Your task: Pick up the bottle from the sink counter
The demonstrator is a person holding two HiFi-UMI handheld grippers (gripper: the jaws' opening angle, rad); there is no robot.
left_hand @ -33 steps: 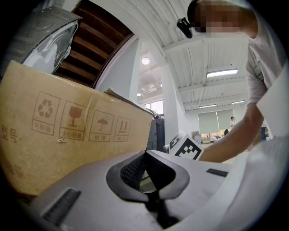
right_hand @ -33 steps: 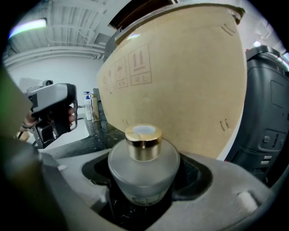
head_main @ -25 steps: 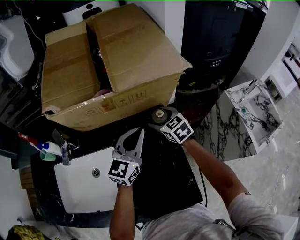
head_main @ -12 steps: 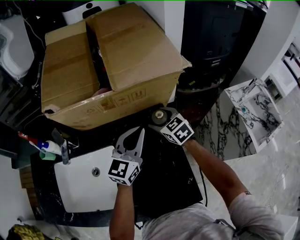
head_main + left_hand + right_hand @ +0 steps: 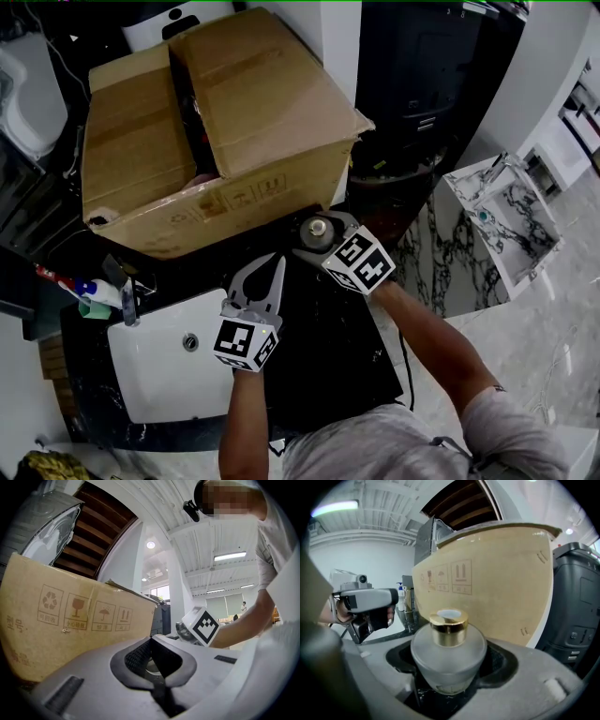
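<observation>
A frosted glass bottle (image 5: 449,654) with a gold collar sits upright between the jaws of my right gripper (image 5: 450,665), which is shut on its round body. From the head view the bottle (image 5: 320,228) is just in front of the cardboard box, over the black counter (image 5: 328,361). My right gripper (image 5: 317,232) holds it there. My left gripper (image 5: 278,262) hovers a little to the left, beside the sink, with its jaws shut and nothing between them. In the left gripper view my left gripper (image 5: 151,640) points toward the box and the right gripper's marker cube.
A large cardboard box (image 5: 216,131) stands right behind the bottle. A white sink basin (image 5: 159,375) with a faucet (image 5: 127,302) lies at the left, with tubes in a cup (image 5: 89,298) beside it. A black machine (image 5: 431,75) stands at the back right, above marble floor.
Almost nothing. The right gripper with the bottle has shifted very slightly beside the box; the left gripper holds its place.
</observation>
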